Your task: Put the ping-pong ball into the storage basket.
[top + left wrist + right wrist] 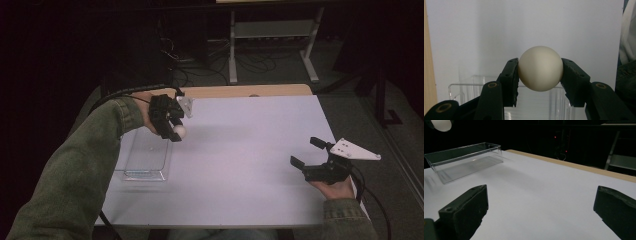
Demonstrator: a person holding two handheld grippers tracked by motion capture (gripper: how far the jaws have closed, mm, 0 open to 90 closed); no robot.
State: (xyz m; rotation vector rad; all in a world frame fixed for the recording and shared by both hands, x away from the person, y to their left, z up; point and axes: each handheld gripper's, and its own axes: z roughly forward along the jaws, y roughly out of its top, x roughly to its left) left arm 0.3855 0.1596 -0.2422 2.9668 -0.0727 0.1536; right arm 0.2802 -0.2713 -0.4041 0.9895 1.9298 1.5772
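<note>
White-topped bench [240, 165] carries a clear, empty rectangular tray [145, 157] at its 9 o'clock side, above whose far edge the left gripper [176, 131] has its fingers [510, 80] clamped on a smooth, matte, cream-white ball [540, 68], while the right gripper [307, 152], at 4 o'clock, holds its fingers [465, 212] wide apart.

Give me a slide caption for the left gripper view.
Left gripper clamps a white ball above a clear plastic bin.
</note>
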